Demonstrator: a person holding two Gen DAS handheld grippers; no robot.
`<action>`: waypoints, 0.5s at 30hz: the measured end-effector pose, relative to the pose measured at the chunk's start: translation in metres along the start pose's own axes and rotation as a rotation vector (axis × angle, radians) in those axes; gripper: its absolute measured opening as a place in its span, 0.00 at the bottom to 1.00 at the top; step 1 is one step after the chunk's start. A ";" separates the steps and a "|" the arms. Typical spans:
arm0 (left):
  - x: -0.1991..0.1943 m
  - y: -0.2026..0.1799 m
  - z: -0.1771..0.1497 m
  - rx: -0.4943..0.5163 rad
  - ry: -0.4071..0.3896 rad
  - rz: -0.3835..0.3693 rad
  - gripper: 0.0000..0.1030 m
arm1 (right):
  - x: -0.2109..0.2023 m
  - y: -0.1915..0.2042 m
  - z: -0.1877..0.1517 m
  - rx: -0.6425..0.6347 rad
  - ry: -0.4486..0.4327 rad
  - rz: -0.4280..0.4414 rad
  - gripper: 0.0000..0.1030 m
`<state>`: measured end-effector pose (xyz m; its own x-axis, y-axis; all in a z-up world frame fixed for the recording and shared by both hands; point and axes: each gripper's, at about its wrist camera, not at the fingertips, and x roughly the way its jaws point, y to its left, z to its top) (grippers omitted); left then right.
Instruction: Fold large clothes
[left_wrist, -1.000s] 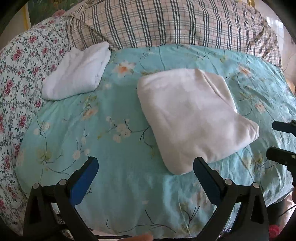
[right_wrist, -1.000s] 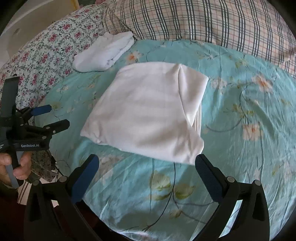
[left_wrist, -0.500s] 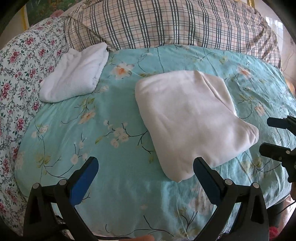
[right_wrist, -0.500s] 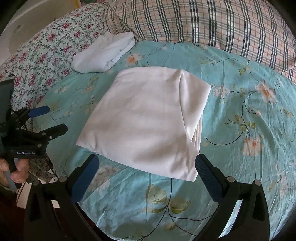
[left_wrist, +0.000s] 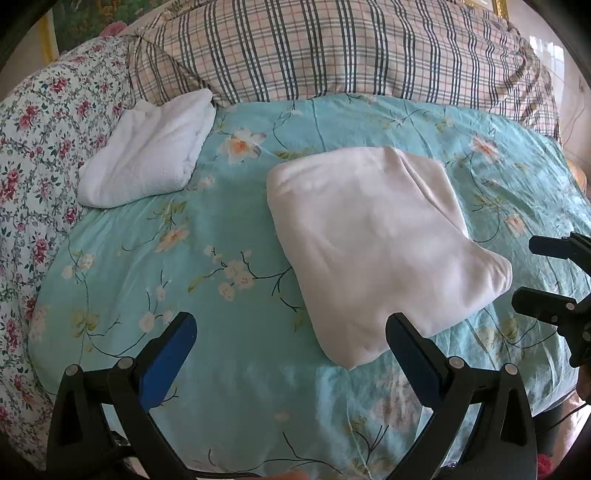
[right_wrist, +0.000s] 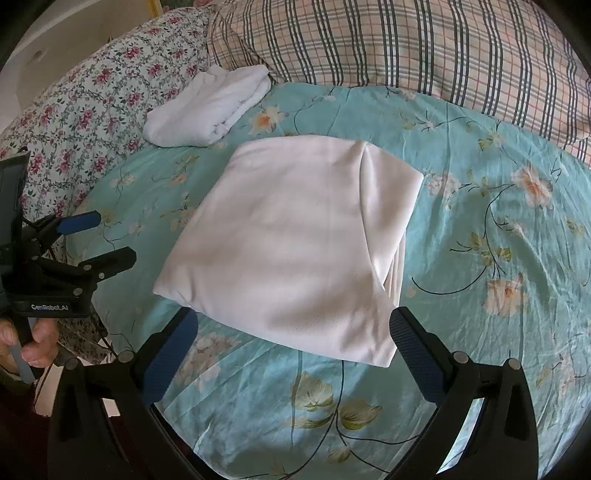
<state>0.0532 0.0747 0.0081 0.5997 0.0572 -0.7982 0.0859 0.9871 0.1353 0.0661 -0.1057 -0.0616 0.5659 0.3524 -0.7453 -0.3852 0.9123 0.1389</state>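
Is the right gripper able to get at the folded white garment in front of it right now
Probably yes: the right gripper is open, the folded white garment's near edge sits between its fingers, and nothing lies between.

Both tools have eased forward over the bed. Right tool (right_wrist: 291, 339): its tips now flank the near edge of the folded garment (right_wrist: 291, 240), which was clear of them a second ago. Left tool (left_wrist: 291, 343): near corner of garment (left_wrist: 373, 251) now between its tips.
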 end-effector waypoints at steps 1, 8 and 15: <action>-0.001 -0.001 0.000 -0.001 0.000 0.001 0.99 | 0.000 0.000 0.000 0.000 0.001 0.000 1.00; -0.001 -0.001 0.000 0.005 -0.003 0.008 0.99 | -0.001 0.002 -0.001 0.003 -0.001 -0.001 1.00; -0.002 -0.003 -0.001 0.009 -0.002 0.006 0.99 | 0.000 0.004 -0.002 -0.001 0.003 -0.001 1.00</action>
<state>0.0511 0.0722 0.0090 0.6018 0.0631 -0.7962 0.0894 0.9853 0.1456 0.0628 -0.1024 -0.0619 0.5643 0.3510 -0.7472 -0.3851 0.9125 0.1378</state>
